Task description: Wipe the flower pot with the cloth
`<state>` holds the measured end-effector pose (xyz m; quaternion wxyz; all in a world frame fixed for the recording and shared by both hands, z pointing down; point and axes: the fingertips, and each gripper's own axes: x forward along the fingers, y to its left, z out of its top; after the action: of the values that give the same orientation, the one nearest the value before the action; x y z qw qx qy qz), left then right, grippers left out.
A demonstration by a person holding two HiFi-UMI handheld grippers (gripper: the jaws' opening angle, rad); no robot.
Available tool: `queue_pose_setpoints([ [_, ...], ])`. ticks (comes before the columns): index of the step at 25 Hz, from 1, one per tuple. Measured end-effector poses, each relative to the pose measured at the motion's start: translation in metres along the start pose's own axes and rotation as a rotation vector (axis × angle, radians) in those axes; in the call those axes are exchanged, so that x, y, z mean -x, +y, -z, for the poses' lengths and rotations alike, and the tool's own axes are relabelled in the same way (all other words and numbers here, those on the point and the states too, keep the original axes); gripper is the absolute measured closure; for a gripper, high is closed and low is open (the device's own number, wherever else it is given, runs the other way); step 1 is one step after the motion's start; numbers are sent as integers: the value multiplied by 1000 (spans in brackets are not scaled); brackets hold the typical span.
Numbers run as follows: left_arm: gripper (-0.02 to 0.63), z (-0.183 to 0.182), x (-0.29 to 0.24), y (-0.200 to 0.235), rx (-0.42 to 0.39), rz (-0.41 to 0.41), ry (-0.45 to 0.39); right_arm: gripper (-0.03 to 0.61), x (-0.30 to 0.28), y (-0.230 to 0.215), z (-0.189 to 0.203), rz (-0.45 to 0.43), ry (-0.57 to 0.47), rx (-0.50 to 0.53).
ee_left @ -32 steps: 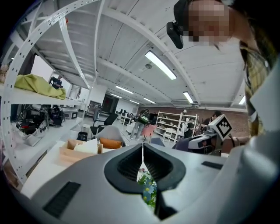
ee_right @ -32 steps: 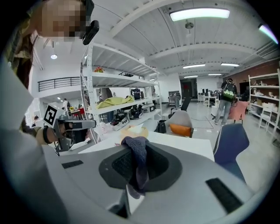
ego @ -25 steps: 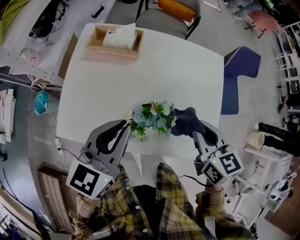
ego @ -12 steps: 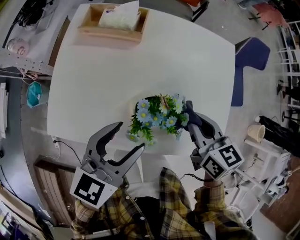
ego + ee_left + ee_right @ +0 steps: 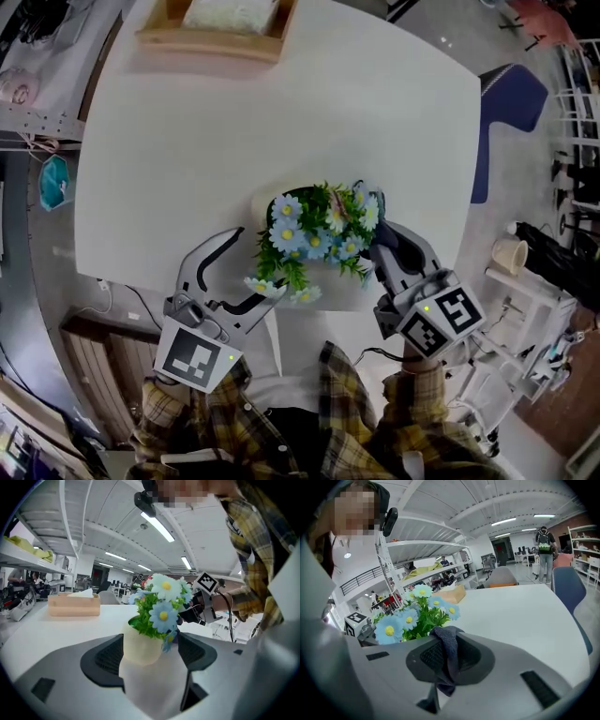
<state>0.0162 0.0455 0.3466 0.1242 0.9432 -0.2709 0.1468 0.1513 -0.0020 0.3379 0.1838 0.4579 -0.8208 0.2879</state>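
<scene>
A cream flower pot (image 5: 138,645) with blue daisies (image 5: 317,234) and green leaves stands near the front edge of the white table (image 5: 187,141). My left gripper (image 5: 253,266) is at the pot's left. Its jaws have just been opening and now stand wide on either side of the pot, and the pads (image 5: 108,655) do not press on it. My right gripper (image 5: 386,246) is at the pot's right, close against the flowers. It is shut on a dark blue cloth (image 5: 449,644), which hangs folded between the jaws.
A wooden tray (image 5: 159,36) holding a white cloth sits at the table's far edge. A blue chair (image 5: 506,98) stands beyond the right side of the table. Shelves and clutter line the floor on both sides.
The left jaws went from shut to wide open. The left gripper came down toward the table, and the pot now sits between its jaws. The right gripper with the cloth sank beside the flowers.
</scene>
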Motion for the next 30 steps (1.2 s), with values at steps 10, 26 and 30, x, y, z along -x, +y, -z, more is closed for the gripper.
queue_pose_setpoints([
  [10,256,7,-30,15,-75,23,-6,562,-14,-1,16,-42,-8,-99],
  [26,258,8,-37,20,-134,42,27,563,-29,7,28,-103,11,-178],
  [30,261,15,-37,19,-150,88,51,563,-34,4,25,-126,32,-157],
])
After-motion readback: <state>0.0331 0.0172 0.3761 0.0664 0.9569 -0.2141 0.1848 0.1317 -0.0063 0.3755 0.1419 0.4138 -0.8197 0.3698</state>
